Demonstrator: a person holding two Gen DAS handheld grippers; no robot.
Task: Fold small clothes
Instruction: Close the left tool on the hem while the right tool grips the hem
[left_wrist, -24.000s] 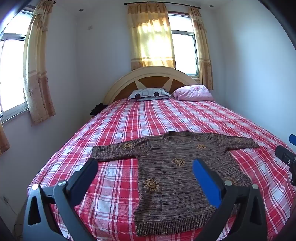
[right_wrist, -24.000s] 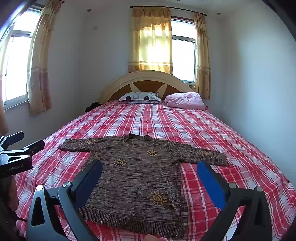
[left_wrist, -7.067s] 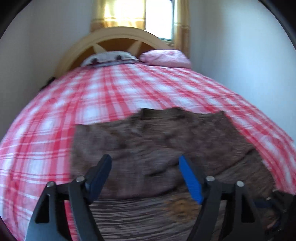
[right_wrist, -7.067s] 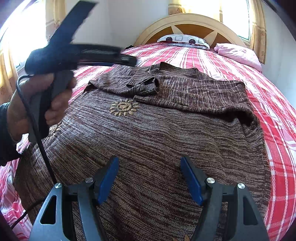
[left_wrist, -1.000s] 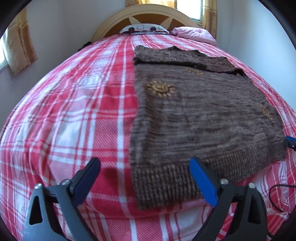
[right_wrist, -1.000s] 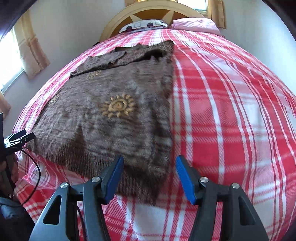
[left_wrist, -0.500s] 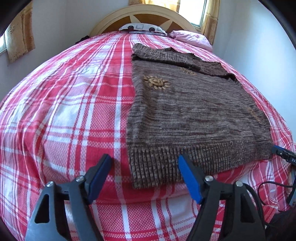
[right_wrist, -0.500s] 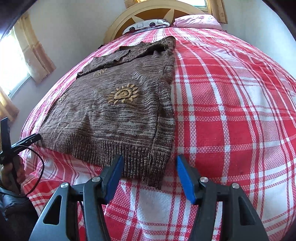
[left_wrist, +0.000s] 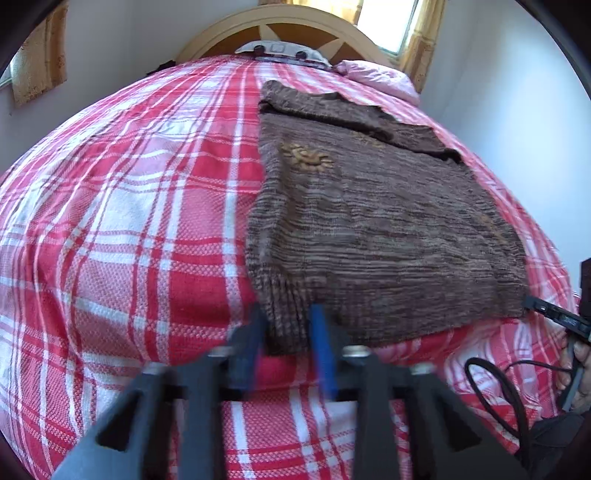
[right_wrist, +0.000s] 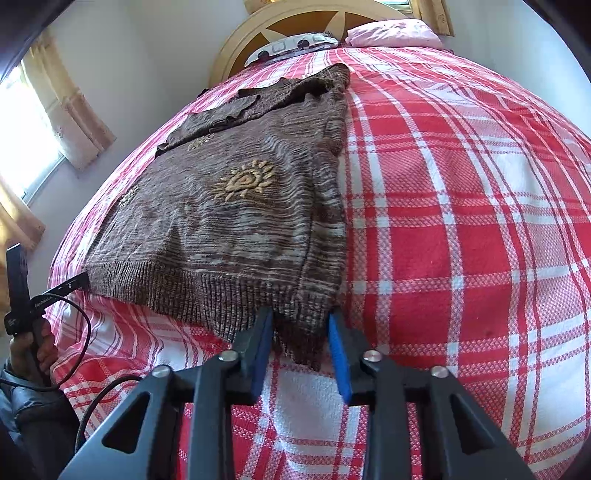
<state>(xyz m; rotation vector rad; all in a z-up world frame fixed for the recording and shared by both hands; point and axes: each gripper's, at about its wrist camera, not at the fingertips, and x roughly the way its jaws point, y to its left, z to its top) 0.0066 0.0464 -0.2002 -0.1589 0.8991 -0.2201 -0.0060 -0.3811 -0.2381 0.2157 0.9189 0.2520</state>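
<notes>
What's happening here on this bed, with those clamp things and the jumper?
A person is folding a brown knitted sweater laid out on a bed with a red checked bedspread. Its sleeves are already folded in across the chest. The person holds a hand-held gripper in each hand. The left hand-held gripper has closed on one corner of the ribbed bottom hem, and the right hand-held gripper is closing on the other corner, with the hem between its fingers. The hem is not yet lifted.

The left gripper (left_wrist: 286, 332) is smeared by motion blur, so its pads' contact with the sweater (left_wrist: 369, 229) hem cannot be judged. The right gripper (right_wrist: 301, 332) hides the hem corner between its fingers. The headboard (right_wrist: 332, 22) is cut off at the far edge.
</notes>
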